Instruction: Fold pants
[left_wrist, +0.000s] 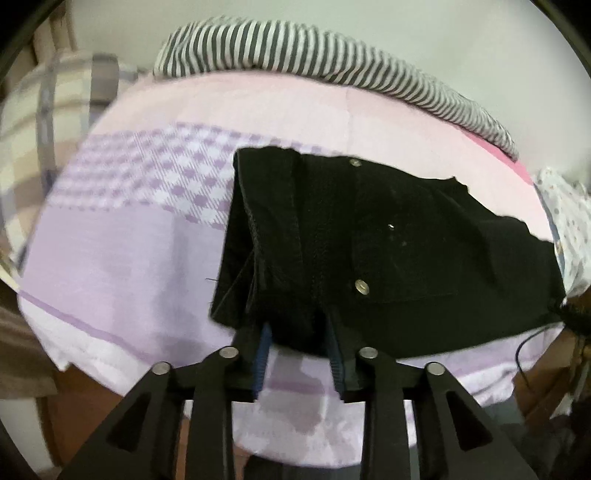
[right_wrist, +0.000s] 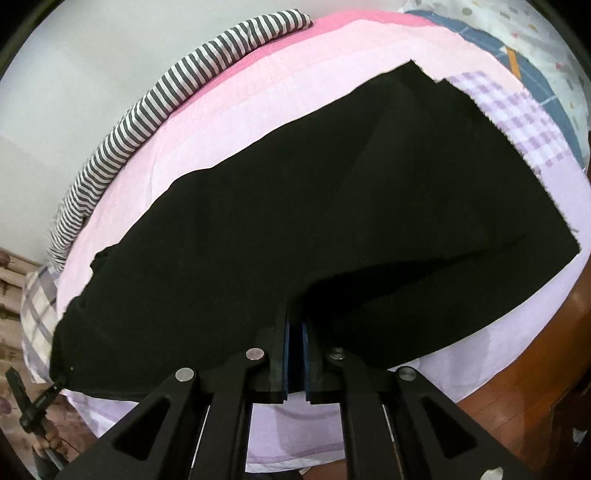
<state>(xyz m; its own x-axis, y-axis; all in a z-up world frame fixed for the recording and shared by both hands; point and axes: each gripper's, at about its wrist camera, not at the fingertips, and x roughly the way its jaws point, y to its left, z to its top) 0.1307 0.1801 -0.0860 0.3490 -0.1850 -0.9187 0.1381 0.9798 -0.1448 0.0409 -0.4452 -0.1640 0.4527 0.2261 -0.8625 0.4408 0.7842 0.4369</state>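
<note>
The black pants (right_wrist: 295, 221) lay across the pink and lilac sheet (left_wrist: 110, 258), hiding both tools' fingertips: the left gripper (left_wrist: 299, 332) stood part-open astride the rivet-studded waist edge, shown only in its view, while the right gripper (right_wrist: 294, 325) was clamped on a leg fold at lower centre.

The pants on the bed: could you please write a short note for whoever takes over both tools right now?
Left tool: fingers apart, with the near edge of the black pants at the waist end between them; the pads do not look clamped on it.
Right tool: shut on a pinch of the same pants along their near edge, further down the leg.
The pants lie across the pink and lilac bedsheet, already doubled leg on leg.
Left to do: retake the waist end, then fold the pants across their length and smooth them.
</note>
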